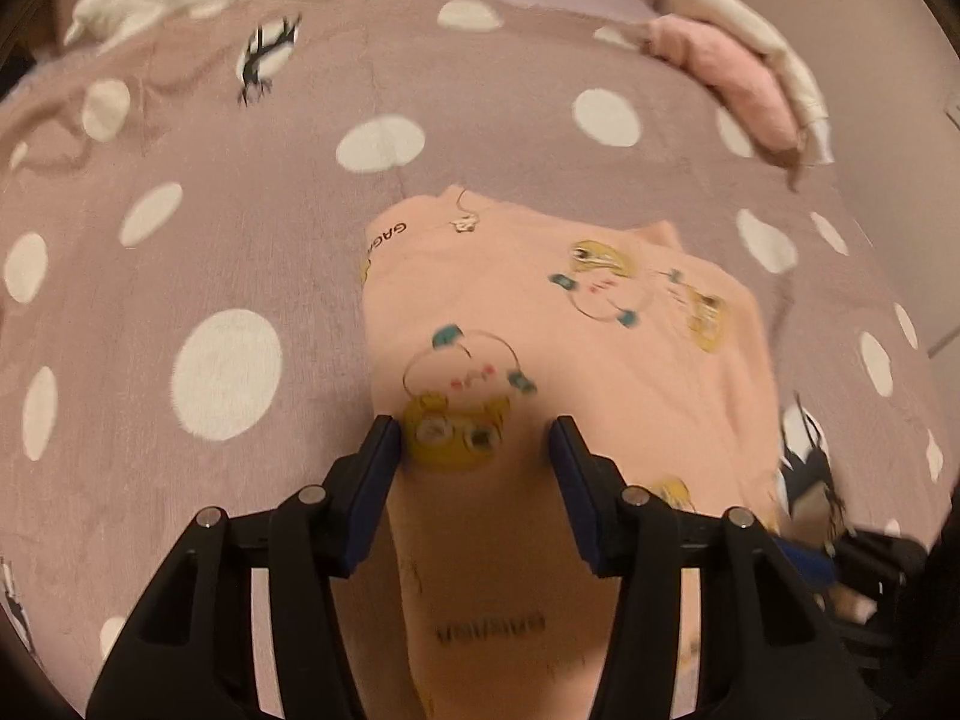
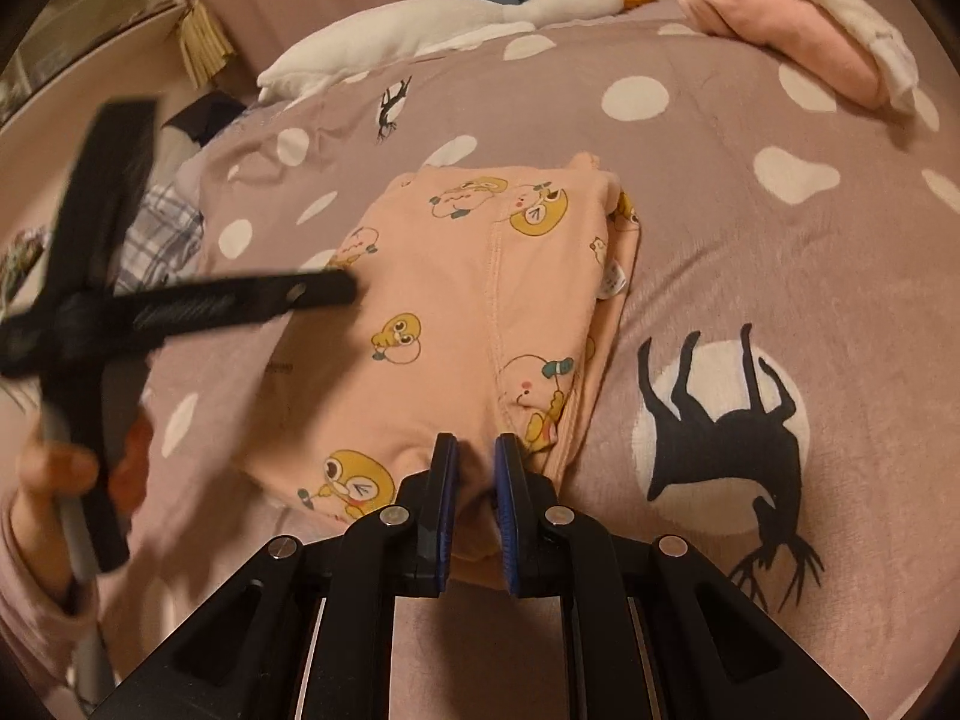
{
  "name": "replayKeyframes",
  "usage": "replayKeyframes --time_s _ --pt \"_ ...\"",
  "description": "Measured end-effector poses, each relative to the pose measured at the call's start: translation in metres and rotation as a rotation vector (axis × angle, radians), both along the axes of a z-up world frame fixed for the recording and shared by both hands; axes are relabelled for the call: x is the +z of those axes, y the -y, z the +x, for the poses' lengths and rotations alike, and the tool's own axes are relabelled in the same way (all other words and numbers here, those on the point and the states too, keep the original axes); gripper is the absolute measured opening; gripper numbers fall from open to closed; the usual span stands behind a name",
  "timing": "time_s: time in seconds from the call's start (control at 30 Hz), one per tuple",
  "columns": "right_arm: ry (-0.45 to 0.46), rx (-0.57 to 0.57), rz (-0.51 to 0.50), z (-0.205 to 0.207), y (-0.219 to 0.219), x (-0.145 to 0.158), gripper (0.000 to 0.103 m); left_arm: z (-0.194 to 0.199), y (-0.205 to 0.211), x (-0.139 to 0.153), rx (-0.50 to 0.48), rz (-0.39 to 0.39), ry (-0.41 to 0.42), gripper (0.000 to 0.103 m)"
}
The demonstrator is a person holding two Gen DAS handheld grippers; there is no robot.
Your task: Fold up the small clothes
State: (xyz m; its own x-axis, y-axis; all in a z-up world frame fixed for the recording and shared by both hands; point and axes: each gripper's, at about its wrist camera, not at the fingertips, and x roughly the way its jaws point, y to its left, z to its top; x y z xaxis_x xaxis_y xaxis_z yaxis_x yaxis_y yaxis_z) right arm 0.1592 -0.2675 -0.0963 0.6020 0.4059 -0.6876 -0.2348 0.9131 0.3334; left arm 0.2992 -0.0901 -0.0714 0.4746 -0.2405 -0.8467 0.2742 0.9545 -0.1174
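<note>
A small peach garment with cartoon prints (image 1: 540, 324) lies folded on the mauve dotted blanket (image 1: 240, 192). It also shows in the right wrist view (image 2: 456, 312). My left gripper (image 1: 474, 438) is open, its jaws wide apart just over the garment's near part. It appears blurred in the right wrist view (image 2: 336, 291) at the garment's left edge. My right gripper (image 2: 476, 447) is shut on the garment's near edge, with pink fabric pinched between the blue pads.
A white goose plush (image 2: 456, 18) lies at the far side of the bed. A folded pink and cream pile (image 2: 810, 30) sits far right, also seen in the left wrist view (image 1: 738, 72). A black deer print (image 2: 732, 420) marks the blanket right of the garment.
</note>
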Motion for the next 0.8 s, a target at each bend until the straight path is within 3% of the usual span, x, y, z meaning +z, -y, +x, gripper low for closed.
replayKeyframes --time_s 0.3,0.5,0.67,0.8 --pt "-0.001 0.003 0.022 0.002 0.002 0.000 0.012 0.025 0.004 -0.012 0.033 0.039 -0.030 0.066" --pt "-0.008 -0.005 0.037 0.000 0.005 -0.002 0.012 0.015 -0.007 -0.011 0.028 0.007 -0.045 0.067" --pt "-0.036 -0.031 0.116 -0.001 0.016 -0.005 0.012 -0.003 -0.020 -0.016 0.010 -0.046 -0.091 0.073" --pt "-0.059 -0.037 0.222 -0.006 0.028 -0.007 0.032 -0.016 -0.027 -0.016 0.005 -0.073 -0.110 0.075"
